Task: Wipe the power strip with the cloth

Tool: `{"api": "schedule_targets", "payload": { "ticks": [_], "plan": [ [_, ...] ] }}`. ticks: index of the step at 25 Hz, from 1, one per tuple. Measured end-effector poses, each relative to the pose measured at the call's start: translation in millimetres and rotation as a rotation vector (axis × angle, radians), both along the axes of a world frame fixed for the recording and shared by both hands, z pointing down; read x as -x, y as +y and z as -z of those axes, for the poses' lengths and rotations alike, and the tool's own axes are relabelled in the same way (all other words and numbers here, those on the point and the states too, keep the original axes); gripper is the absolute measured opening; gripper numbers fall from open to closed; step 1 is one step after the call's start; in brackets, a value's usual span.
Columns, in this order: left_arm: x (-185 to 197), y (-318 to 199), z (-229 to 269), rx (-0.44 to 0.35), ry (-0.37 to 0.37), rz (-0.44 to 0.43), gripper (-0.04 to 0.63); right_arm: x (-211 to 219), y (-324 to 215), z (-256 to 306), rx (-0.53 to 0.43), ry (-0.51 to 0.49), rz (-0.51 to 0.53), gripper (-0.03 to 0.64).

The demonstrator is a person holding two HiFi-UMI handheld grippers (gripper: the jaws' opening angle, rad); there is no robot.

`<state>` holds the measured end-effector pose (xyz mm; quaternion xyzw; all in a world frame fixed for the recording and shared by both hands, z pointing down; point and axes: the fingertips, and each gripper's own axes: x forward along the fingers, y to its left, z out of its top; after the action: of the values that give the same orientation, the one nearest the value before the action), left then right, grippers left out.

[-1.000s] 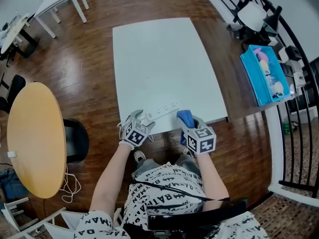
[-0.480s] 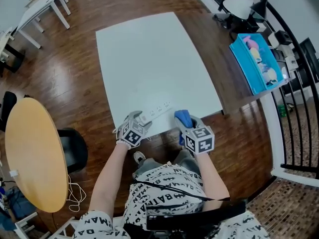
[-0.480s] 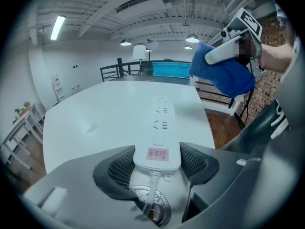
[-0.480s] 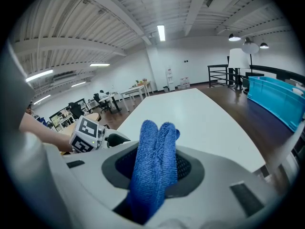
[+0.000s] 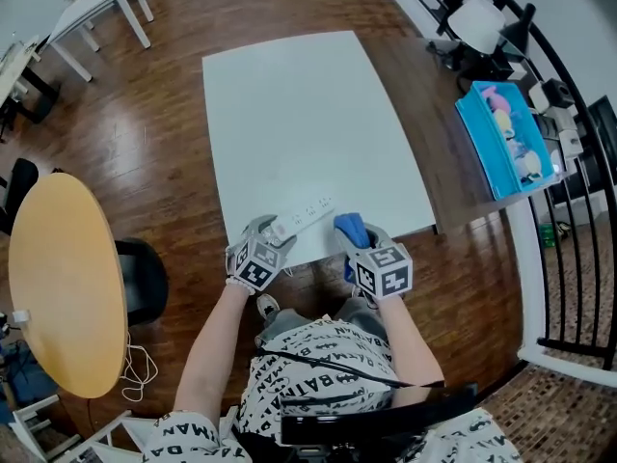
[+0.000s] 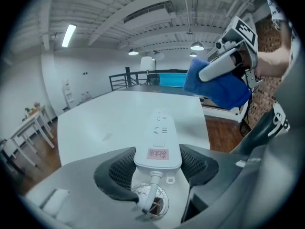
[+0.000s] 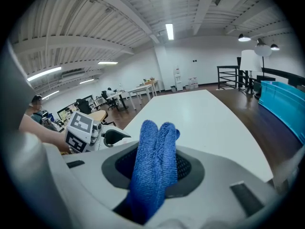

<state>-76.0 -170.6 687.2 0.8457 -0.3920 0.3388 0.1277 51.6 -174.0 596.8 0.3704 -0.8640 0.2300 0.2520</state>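
Observation:
A white power strip [image 5: 307, 210] lies near the front edge of the white table [image 5: 299, 114]. Its cord end [image 6: 158, 152] sits between the pads of my left gripper [image 5: 273, 228]. The jaws have just been closing and now press on both sides of the strip. My right gripper [image 5: 355, 231] is just right of the strip's other end, shut on a folded blue cloth [image 7: 153, 163]. In the left gripper view the cloth [image 6: 220, 88] hangs from the right gripper [image 6: 224, 66] above the table's right edge.
A blue bin [image 5: 506, 138] holding pale objects stands on the dark surface to the right of the table, beside a black railing [image 5: 578, 210]. A round wooden table [image 5: 58, 278] is at the left, with white desks [image 5: 96, 3] beyond.
My left gripper's jaws have narrowed onto the strip's cord end and the gripper has risen slightly. The right gripper with the cloth has stayed put. The head view has shifted.

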Motion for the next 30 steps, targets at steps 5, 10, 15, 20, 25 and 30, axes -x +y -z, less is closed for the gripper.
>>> {"api": "schedule_targets", "payload": {
  "ticks": [5,10,15,20,25,30],
  "plan": [
    [5,10,50,-0.175,-0.104,-0.014,0.287,44,18,22,-0.014,-0.027,0.231,0.132],
    [-4,20,79,-0.246,-0.167,-0.029,0.287,92,42,45,-0.065,0.002,0.456,0.132],
    [-20,24,106,-0.325,-0.242,-0.051,0.287,119,62,56,-0.094,0.019,0.594,0.132],
    [-27,36,119,-0.39,-0.384,-0.112,0.287,122,78,67,-0.166,0.002,0.681,0.13],
    [-35,43,140,-0.44,-0.354,-0.105,0.287,110,74,84,-0.241,-0.053,0.62,0.133],
    [-37,47,153,-0.465,-0.353,-0.091,0.287,90,62,97,-0.297,-0.025,0.544,0.135]
  ]
}}
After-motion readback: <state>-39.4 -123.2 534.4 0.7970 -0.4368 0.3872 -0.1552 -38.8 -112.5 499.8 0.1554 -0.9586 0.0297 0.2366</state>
